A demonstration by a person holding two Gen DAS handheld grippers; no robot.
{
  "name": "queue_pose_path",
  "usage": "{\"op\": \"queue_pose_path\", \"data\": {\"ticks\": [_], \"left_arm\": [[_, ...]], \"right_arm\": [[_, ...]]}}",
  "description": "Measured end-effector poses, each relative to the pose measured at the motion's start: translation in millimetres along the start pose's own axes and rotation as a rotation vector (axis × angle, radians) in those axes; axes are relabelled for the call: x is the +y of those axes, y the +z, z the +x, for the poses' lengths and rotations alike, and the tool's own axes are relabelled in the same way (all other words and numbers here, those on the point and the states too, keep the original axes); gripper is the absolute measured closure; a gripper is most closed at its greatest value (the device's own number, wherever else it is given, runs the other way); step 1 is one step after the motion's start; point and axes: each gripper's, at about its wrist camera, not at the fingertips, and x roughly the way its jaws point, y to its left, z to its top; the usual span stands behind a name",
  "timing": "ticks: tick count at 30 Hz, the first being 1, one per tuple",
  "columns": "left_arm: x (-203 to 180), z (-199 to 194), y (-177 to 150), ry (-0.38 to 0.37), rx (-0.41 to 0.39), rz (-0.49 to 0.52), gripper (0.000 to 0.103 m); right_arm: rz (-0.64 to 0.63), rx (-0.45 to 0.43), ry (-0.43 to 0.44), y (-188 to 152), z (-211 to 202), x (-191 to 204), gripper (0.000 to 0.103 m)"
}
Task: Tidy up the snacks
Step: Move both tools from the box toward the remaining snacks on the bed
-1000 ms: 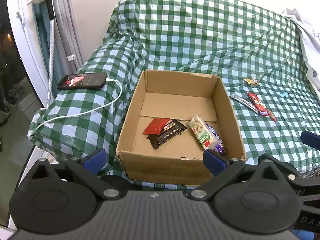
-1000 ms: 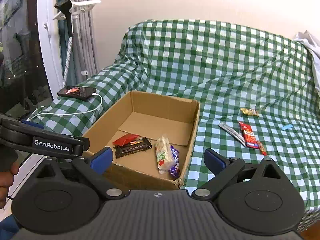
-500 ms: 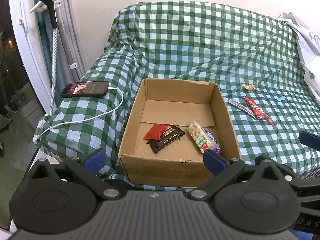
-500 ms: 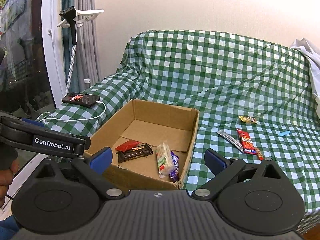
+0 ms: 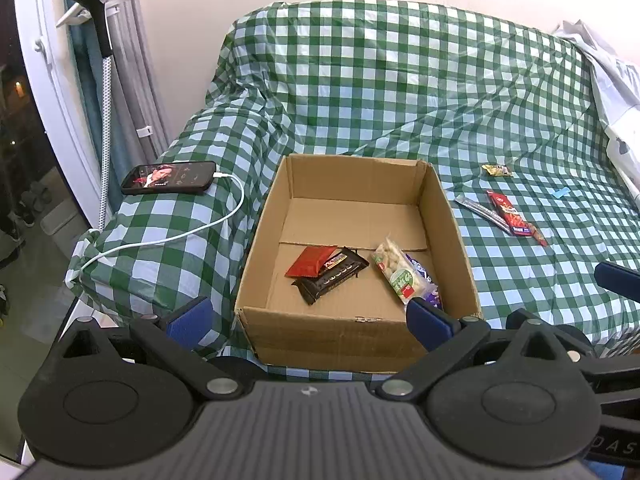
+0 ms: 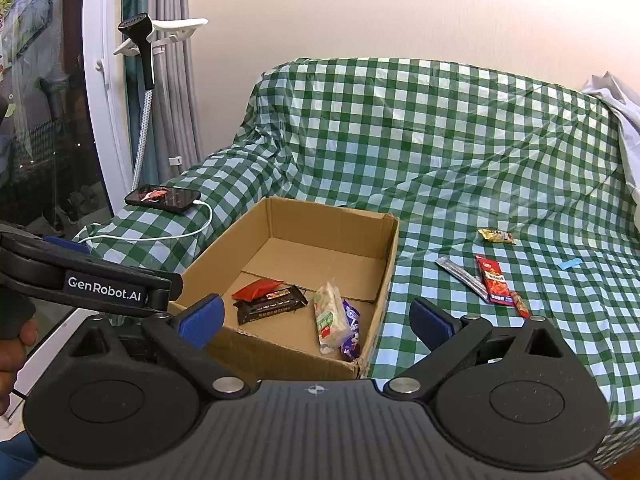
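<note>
Both my claws are spread wide and holding nothing. My left gripper (image 5: 308, 318) sits low in its frame, its blue pads either side of the near wall of the cardboard box (image 5: 344, 330), which fills the centre of that view just beyond the fingertips. Inside the box, in the near half: a red packet (image 5: 310, 261) at centre-left, overlapping a dark chocolate bar (image 5: 332, 278) lying on a slant beside it, and to the right a clear bag of pale snacks (image 5: 396, 272) resting on a purple wrapper (image 5: 426, 284) against the right wall. My right pad sits just in front of that purple wrapper in the picture.

My right gripper (image 6: 316, 316) also hangs released, low in its frame. The box sits centre-left there, its near right corner between my pads. Right of the box, well apart from my claw, loose snacks lie on the green checked cover (image 6: 460, 152): a silver stick (image 6: 464, 278) touching a red sachet (image 6: 494, 280) at centre-right, and a small yellow wrapper (image 6: 496, 236) just above them. A blue scrap (image 6: 570, 263) lies farther right.

At the left of both frames a phone (image 5: 170, 177) rests on the covered armrest with a white cable (image 5: 180, 234) trailing from it. My left gripper's body crosses the lower left of the right view.
</note>
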Motion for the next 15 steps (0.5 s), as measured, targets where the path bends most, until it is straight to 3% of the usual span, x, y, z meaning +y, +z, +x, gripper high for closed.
{"op": "queue_pose_path", "data": {"ticks": [15], "left_arm": [[-8, 16, 9, 0.006, 0.045, 0.016, 0.000]], "right_arm": [[0.041, 0.039, 0.010, -3, 15, -8, 0.004]]}}
